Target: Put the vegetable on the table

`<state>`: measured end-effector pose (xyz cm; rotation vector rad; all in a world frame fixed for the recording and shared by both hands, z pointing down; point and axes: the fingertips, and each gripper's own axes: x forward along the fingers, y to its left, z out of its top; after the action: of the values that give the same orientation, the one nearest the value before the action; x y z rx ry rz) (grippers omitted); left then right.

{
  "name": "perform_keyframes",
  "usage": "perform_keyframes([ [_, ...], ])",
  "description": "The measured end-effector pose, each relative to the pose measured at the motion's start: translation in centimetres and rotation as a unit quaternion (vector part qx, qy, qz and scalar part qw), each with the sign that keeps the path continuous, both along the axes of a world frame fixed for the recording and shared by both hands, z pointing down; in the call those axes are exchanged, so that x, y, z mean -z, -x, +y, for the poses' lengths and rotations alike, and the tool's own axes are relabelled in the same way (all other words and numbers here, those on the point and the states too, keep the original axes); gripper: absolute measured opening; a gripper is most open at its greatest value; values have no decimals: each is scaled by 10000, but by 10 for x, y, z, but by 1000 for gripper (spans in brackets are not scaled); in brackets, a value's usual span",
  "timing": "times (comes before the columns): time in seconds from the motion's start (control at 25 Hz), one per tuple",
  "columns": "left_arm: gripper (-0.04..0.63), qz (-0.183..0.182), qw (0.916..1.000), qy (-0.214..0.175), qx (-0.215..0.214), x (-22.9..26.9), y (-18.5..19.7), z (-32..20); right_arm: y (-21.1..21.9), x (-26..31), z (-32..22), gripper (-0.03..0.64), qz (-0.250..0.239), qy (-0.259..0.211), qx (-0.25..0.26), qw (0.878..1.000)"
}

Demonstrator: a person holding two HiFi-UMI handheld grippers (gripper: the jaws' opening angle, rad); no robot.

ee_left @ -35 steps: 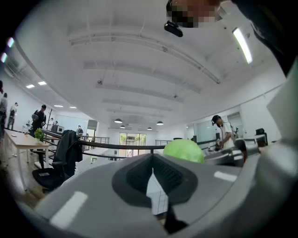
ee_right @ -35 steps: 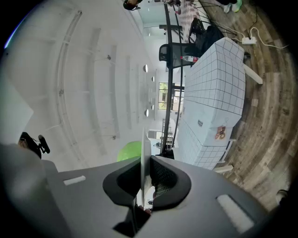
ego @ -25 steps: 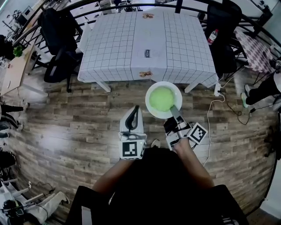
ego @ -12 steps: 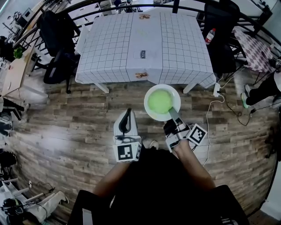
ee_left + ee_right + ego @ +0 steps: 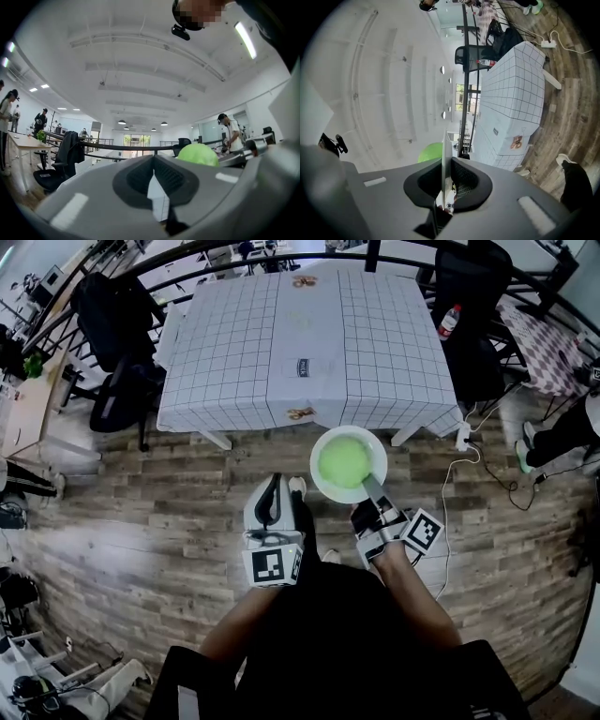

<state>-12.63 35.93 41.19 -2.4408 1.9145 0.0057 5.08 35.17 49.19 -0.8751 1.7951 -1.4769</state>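
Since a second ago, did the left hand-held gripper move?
Yes, slightly. Judged against the table's front edge, the left hand-held gripper has slid leftwards, opening a wider gap from the plate.

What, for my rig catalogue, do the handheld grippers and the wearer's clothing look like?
The left gripper and right gripper are pale grey shells with black ribbed jaw pads; each carries a cube of black-and-white square markers. The person wears a black top.

No legible text or labels.
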Motion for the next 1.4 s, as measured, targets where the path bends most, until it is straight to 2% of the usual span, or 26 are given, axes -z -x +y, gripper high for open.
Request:
perform_keyframes([
  [0.16,8,-58,9998,77,-172,-1,0,-39,3,0,-36,18,-82,37,-145,9999],
  [0.56,8,403,9980,389,-301,9,24,-147,26,25,-131,18,-71,135,-302,9994],
  [0.8,8,276,9975,430,-498,10,39,-216,40,39,-193,18,-38,76,-454,9989],
  [1.08,8,305,9954,454,-790,12,50,-286,59,47,-255,19,-239,133,-664,9974],
  [1.24,8,344,9933,516,-980,9,53,-311,63,47,-275,20,-214,113,-811,9964],
  [1.4,8,427,9929,383,-1039,-11,52,-311,66,24,-273,18,-215,107,-895,9957],
])
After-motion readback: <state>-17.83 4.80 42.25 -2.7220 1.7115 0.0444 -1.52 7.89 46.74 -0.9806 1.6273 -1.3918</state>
